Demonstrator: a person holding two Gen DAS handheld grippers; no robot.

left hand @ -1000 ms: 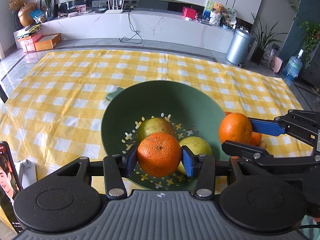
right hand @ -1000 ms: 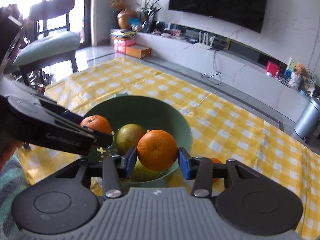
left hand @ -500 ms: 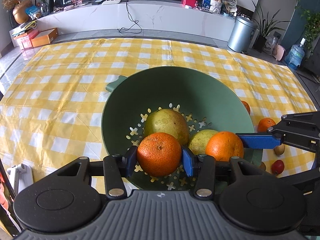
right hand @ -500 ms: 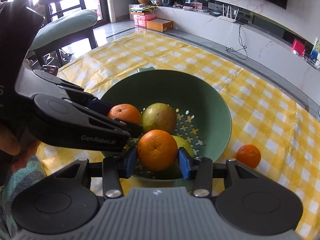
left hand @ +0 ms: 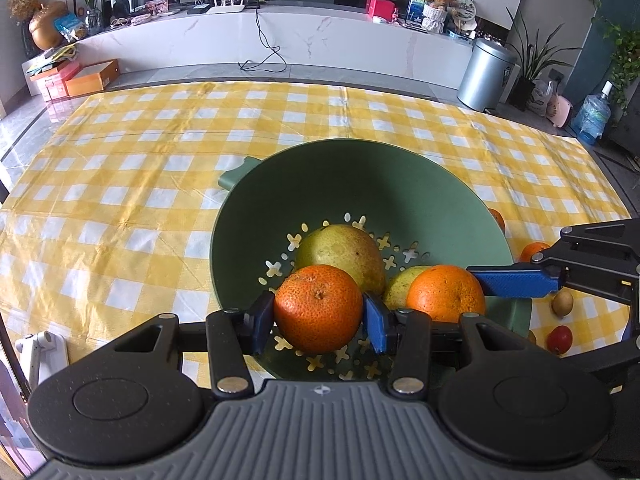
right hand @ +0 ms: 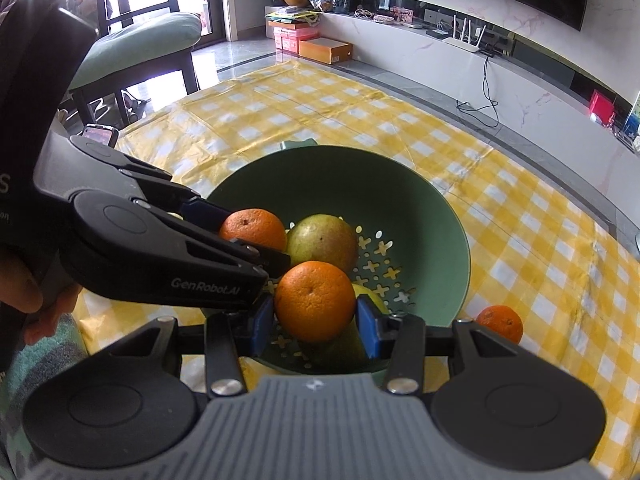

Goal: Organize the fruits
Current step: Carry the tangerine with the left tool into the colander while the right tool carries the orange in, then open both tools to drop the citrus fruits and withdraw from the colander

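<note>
A green colander bowl [left hand: 360, 152] stands on the yellow checked tablecloth [left hand: 120, 200]. Inside it lie a large green-yellow pear-like fruit [left hand: 340, 252] and a smaller green one [left hand: 398, 284]. My left gripper [left hand: 319, 316] is shut on a rough-skinned orange [left hand: 318, 304] low over the bowl's near side. My right gripper [right hand: 316, 320] is shut on a smooth orange [right hand: 314, 298], held over the bowl [right hand: 440, 208] beside the left one. In the left wrist view this smooth orange [left hand: 446, 292] shows with a blue right finger [left hand: 512, 280] against it.
Loose on the cloth right of the bowl lie two small oranges [left hand: 536, 250], a brownish fruit [left hand: 562, 303] and a red one [left hand: 559, 339]. A white stand [left hand: 40, 344] is at the near left. A chair [right hand: 140, 40] stands beyond the table's left edge.
Both grippers have come lower over the bowl with their oranges. The right gripper moved in from outside the bowl's right rim to over its inside.
</note>
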